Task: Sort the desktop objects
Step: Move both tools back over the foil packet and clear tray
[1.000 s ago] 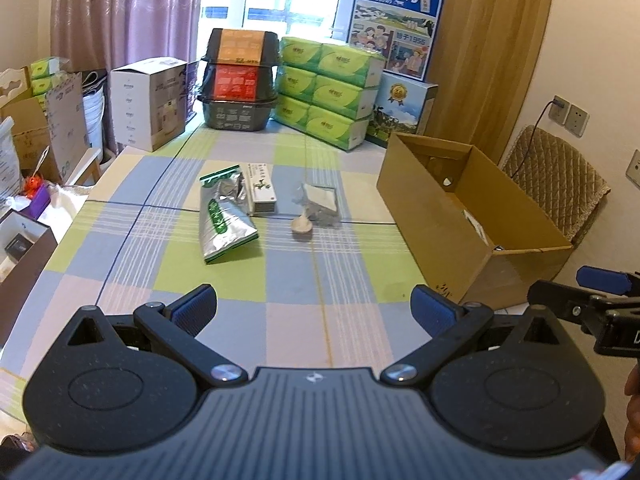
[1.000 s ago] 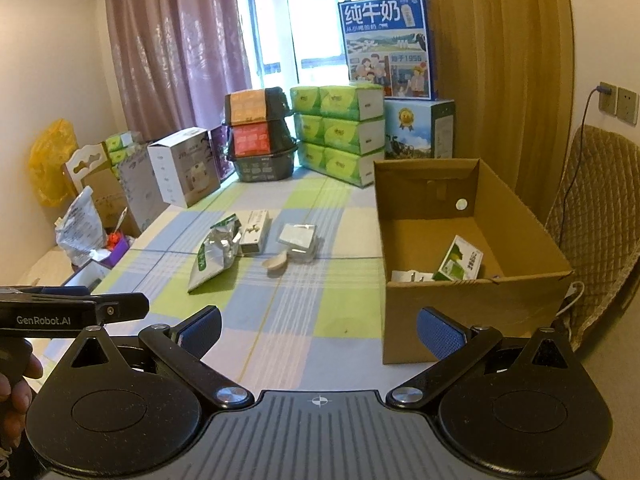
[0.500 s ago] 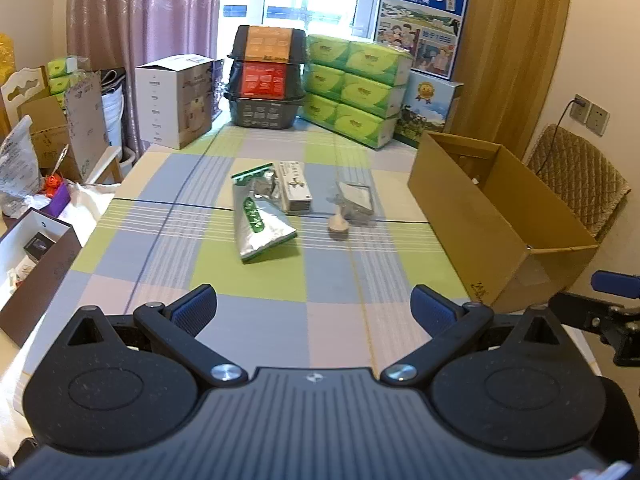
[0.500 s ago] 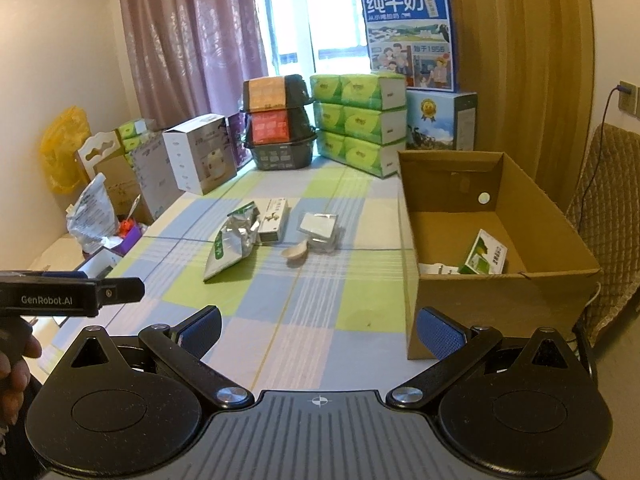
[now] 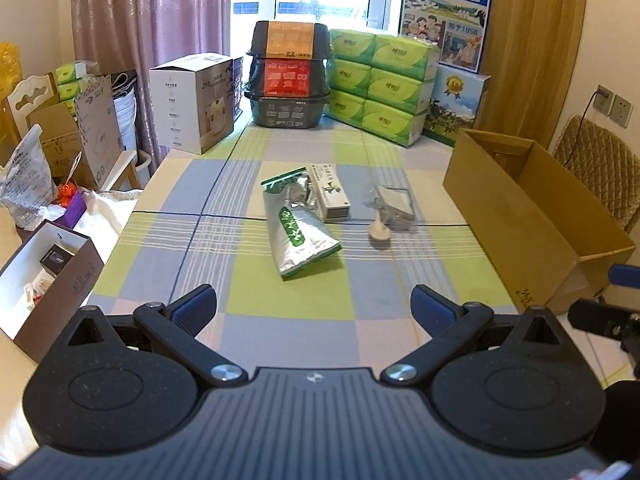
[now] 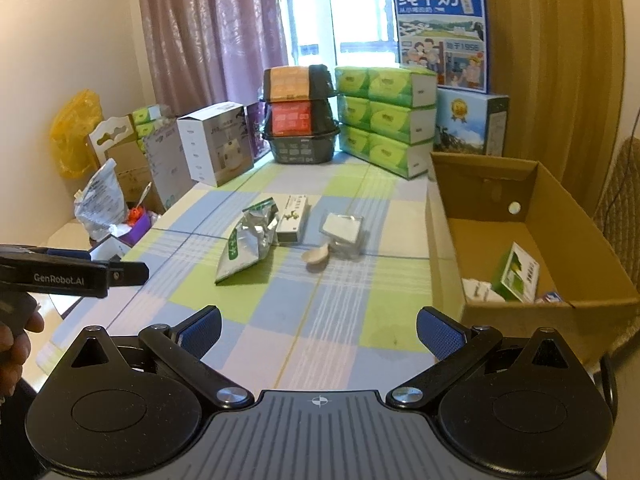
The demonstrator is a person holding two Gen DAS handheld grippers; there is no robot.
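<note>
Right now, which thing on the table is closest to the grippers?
The silver foil pouch with the green label. Its bottom edge lies nearer than the small white box, spoon and clear packet.

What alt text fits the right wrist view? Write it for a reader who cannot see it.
The right claw is open and empty above a checked tablecloth. Ahead lie a silver pouch, a small white box, a clear packet and a spoon; an open cardboard box on the right holds a green carton.
</note>
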